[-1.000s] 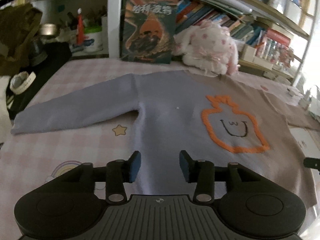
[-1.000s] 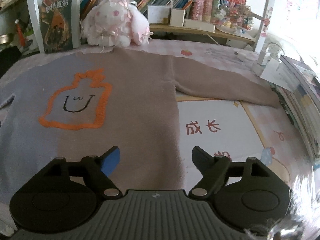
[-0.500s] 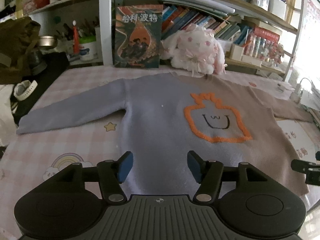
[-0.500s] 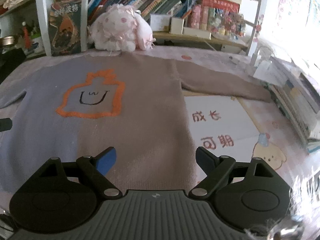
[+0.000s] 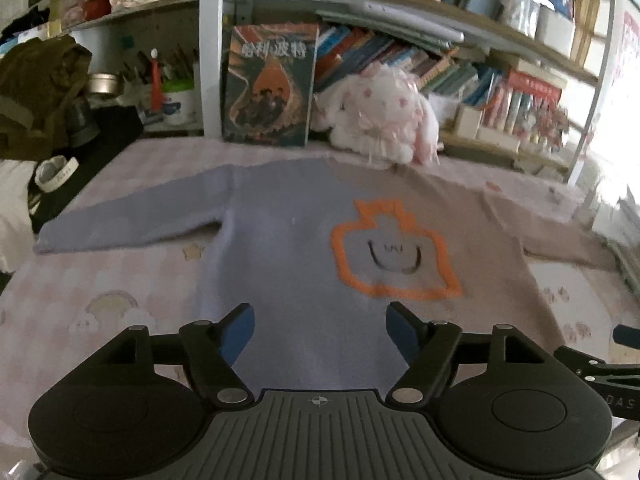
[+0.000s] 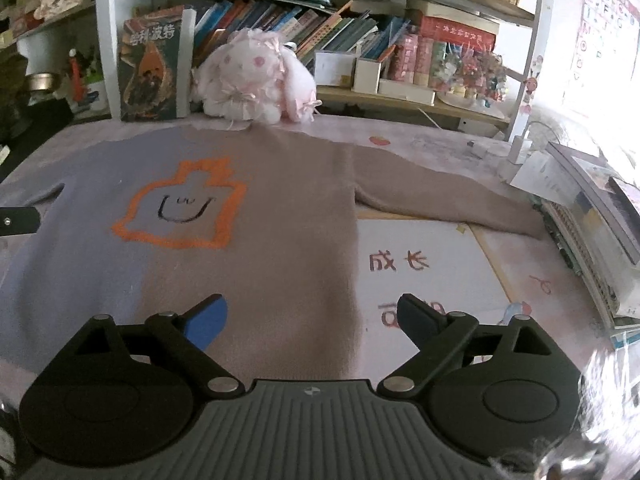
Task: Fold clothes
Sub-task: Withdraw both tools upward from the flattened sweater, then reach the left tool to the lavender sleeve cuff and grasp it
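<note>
Surface (image 5: 100,280): pink checked cloth with cartoon prints, filling the near and middle ground of both views.
Sweater (image 5: 288,248): spread flat and face up on the surface, both sleeves stretched outward, neckline at the far edge, hem toward the cameras. Left half lilac, right half taupe, with an orange outlined motif (image 5: 394,252) near the centre of the chest.
Left sleeve (image 5: 132,220): lies straight out to the left, cuff near the dark clutter at the surface edge.
Right sleeve (image 6: 448,196): lies out to the right, cuff close to a stack of books (image 6: 592,240).
Plush rabbit (image 6: 252,76): sits just beyond the neckline, in front of the shelf; whether it touches the collar cannot be told.
Left hand-held gripper (image 5: 320,334): released, jaws opening, poised above the lilac hem area; nothing gripped, pads clear of the cloth.
Right hand-held gripper (image 6: 308,320): released, jaws opening wide, above the taupe side seam; no cloth pinched.
Handling, judged: a soft, limp, light knit, not fragile; it should drape and sag when lifted and may drag on the cloth beneath.
Grasp points, judged: the cuffs or shoulder seams for folding the sleeves inward, then the two hem corners.
Progress, judged: no fold made yet.
</note>
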